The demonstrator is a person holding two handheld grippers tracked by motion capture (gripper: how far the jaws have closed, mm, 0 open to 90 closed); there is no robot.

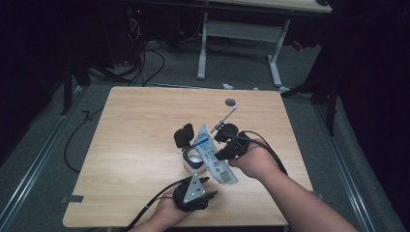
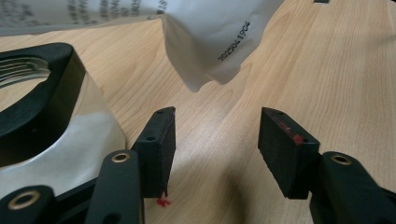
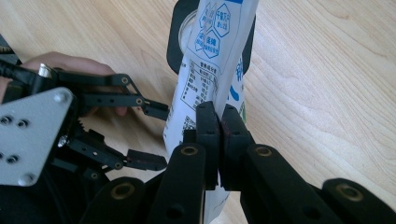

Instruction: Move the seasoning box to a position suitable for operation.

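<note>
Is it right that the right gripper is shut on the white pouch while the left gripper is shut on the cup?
Not quite: the left gripper is open with nothing between its pads, as the left gripper view shows. The right gripper is indeed shut on the white pouch.

The right tongs (image 3: 219, 140) pinch the near edge of a white printed pouch (image 3: 210, 60), which stretches away over a black-rimmed container (image 3: 175, 37) on the wooden worktop (image 3: 327, 70). At left, the left tongs (image 3: 149, 135) stand parted beside the pouch.
</note>
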